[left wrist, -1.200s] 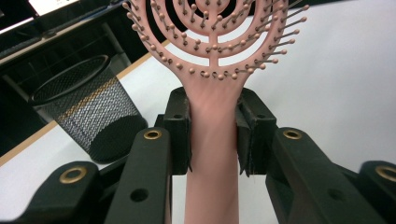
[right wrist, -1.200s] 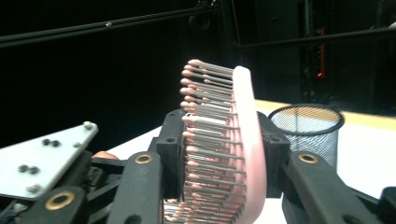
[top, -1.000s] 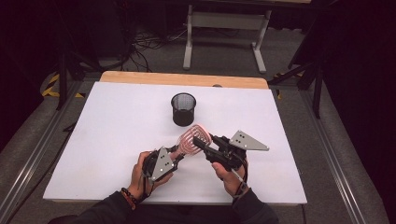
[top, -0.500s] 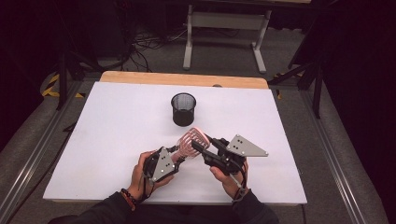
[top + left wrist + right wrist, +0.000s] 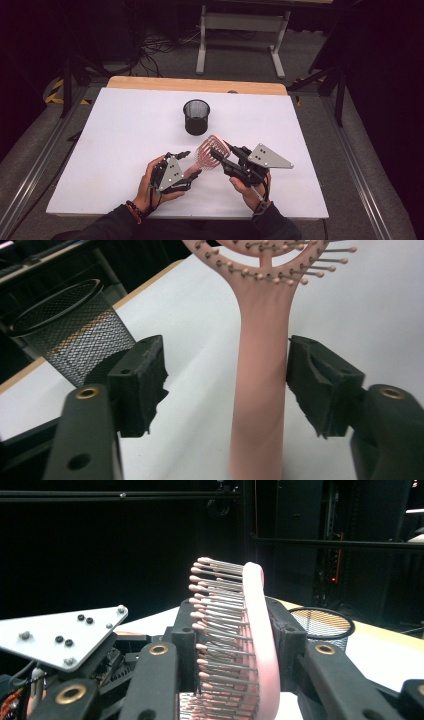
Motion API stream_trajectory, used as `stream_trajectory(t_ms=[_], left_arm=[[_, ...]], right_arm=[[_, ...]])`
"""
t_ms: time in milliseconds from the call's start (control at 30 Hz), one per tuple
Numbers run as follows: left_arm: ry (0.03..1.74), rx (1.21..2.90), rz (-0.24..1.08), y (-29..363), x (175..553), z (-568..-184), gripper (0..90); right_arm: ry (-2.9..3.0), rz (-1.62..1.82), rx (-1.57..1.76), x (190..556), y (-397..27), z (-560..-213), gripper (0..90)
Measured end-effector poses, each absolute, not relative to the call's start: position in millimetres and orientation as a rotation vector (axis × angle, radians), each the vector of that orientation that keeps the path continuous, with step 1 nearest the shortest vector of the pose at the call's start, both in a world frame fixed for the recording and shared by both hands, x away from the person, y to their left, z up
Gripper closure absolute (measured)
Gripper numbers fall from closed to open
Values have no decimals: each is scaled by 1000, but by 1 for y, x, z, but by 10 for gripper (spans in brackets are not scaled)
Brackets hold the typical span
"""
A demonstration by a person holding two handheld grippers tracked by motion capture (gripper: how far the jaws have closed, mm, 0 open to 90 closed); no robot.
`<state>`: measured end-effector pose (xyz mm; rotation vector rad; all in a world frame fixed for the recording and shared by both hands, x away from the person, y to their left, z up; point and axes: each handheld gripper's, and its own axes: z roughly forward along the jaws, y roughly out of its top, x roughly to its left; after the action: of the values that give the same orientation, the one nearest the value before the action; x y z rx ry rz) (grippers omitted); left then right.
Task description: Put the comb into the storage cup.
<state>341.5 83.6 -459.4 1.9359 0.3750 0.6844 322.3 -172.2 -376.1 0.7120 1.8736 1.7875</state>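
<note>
The jaws of the left gripper (image 5: 227,385) have just been opening off the pink hairbrush (image 5: 260,365) handle between them, while the right gripper (image 5: 235,645) clamps its head, so the handover seems finished and next comes carrying it to the mesh cup (image 5: 196,116).

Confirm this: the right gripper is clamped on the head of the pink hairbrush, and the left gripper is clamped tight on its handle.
Not quite. The left gripper has just been opening: in the left gripper view the handle of the pink hairbrush stands between its pads with a gap on each side. The right gripper is clamped on the head, as you say.
</note>
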Motion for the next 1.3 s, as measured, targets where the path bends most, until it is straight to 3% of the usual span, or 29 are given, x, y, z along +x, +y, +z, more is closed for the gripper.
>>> stream_trajectory(t_ms=[267, 733, 1300], left_arm=[[333, 1946, 638, 92, 345, -455, 199], [285, 1942, 643, 129, 348, -443, 101], [360, 1908, 600, 169, 351, -445, 69]], right_arm=[[1849, 1753, 710, 323, -178, -373, 643], [1812, 1709, 716, 323, -187, -368, 643], [1774, 1682, 742, 326, -194, -363, 642]])
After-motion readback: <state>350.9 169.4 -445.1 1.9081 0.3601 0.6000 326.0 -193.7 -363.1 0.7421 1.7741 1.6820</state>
